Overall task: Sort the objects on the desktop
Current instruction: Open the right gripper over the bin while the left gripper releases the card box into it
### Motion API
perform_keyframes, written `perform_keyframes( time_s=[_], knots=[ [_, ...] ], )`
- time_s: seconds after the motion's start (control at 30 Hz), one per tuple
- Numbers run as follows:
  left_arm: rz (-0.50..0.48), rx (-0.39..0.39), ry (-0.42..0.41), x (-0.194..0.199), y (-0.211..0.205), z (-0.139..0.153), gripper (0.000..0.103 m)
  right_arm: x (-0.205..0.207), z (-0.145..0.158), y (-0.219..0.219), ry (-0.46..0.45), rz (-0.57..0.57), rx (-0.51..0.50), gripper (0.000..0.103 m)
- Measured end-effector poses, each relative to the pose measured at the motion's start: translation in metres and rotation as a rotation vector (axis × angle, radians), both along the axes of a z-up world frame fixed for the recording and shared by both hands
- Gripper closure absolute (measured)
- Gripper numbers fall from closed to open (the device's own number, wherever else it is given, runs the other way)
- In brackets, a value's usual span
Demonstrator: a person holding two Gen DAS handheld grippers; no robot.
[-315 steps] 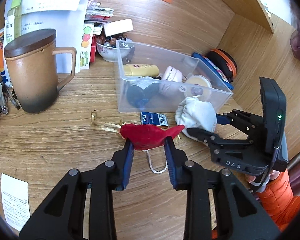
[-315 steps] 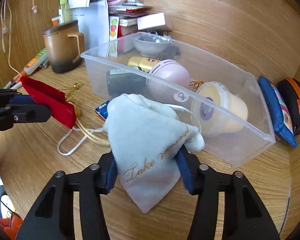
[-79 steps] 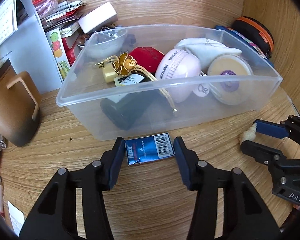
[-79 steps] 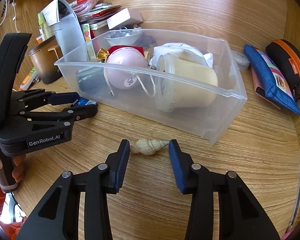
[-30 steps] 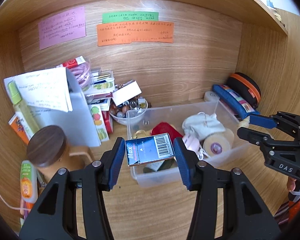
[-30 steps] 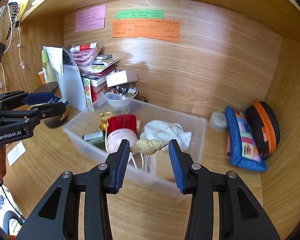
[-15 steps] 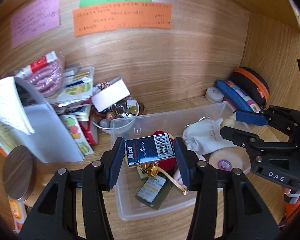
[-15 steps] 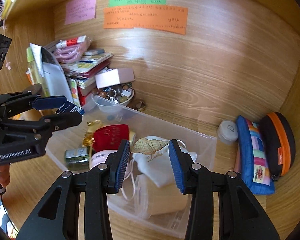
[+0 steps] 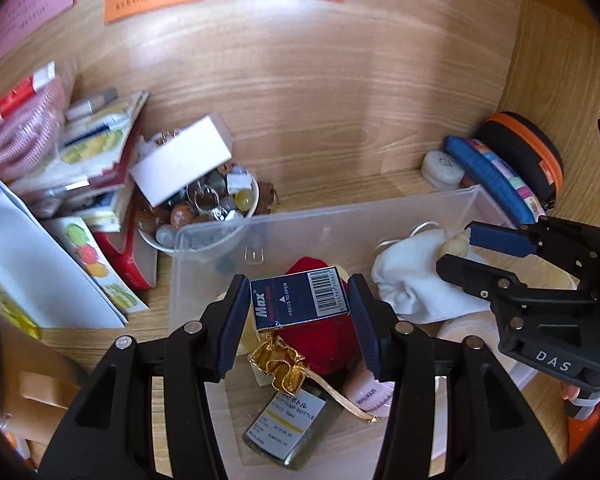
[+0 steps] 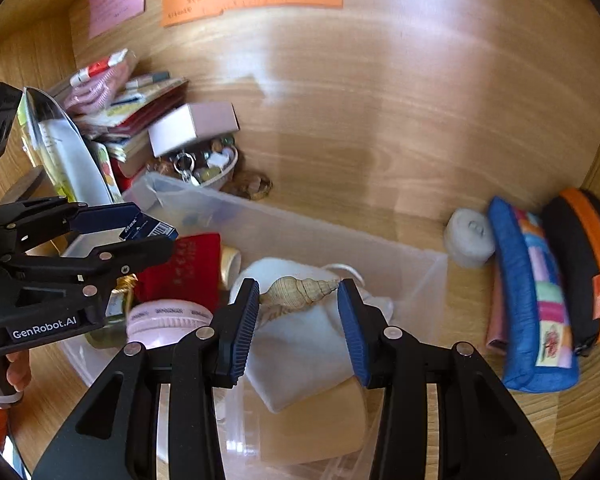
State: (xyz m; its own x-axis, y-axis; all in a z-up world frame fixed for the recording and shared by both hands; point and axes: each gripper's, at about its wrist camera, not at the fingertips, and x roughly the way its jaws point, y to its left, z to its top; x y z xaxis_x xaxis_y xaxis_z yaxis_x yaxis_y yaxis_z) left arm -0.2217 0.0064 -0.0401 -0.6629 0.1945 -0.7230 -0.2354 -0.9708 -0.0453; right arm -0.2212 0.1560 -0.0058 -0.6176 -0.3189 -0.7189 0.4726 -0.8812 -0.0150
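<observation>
In the left wrist view, the left gripper [image 9: 299,307] was closed on a small blue box [image 9: 300,298]. The box sat between the two blue pads, with its barcode side up, and both pads pressed on its short ends. The gripper held it in the air above the clear plastic bin [image 9: 380,216]. Under the box, inside the bin, lay a red pouch [image 9: 324,348], a gold ribbon [image 9: 278,364] and a small bottle with a white label [image 9: 286,424]. To the right in the bin lay a white cloth bag [image 9: 408,288]. Further right was the right gripper [image 9: 456,246], with a shell [image 9: 457,241] between its fingers, above the white bag. On the far left, outside the bin, stood a bowl of small trinkets [image 9: 204,208].

In the right wrist view, the right gripper [image 10: 299,294] was closed on the shell [image 10: 300,290]. The shell lay crosswise between the pads, its pointed end touching the right pad. It hung over the white cloth bag [image 10: 300,344] in the bin [image 10: 380,248]. To the left, the left gripper [image 10: 140,232] held the blue box [image 10: 148,229] above the red pouch [image 10: 184,268]. A pink round container [image 10: 166,320] lay near the left side of the bin. On the right, outside the bin, lay a blue pencil case [image 10: 532,296].
</observation>
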Motion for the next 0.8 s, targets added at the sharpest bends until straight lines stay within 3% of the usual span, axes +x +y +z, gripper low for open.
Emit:
perform_keyframes(
  time_s=[0.2, 0.33, 0.47, 0.63, 0.77, 0.8],
  knots=[
    [-0.001, -0.014, 0.005, 0.000, 0.000, -0.004, 0.053, 0.002, -0.004, 0.000, -0.005, 0.010, -0.016, 0.065],
    [-0.006, -0.014, 0.007, 0.002, -0.001, -0.003, 0.053, 0.003, -0.004, 0.003, -0.010, 0.003, -0.038, 0.053],
    [0.000, -0.011, 0.014, 0.003, -0.002, 0.000, 0.052, 0.005, 0.001, 0.005, 0.010, -0.002, -0.046, 0.051],
    [0.015, -0.006, 0.052, 0.013, -0.006, 0.014, 0.037, 0.011, 0.012, 0.005, 0.032, 0.002, -0.042, 0.050],
    [0.030, -0.017, 0.090, 0.027, -0.006, 0.027, 0.025, 0.026, 0.029, 0.005, 0.081, -0.010, -0.040, 0.026],
    [0.034, -0.016, 0.096, 0.029, -0.007, 0.030, 0.018, 0.031, 0.034, 0.005, 0.098, -0.017, -0.041, 0.025]
  ],
)
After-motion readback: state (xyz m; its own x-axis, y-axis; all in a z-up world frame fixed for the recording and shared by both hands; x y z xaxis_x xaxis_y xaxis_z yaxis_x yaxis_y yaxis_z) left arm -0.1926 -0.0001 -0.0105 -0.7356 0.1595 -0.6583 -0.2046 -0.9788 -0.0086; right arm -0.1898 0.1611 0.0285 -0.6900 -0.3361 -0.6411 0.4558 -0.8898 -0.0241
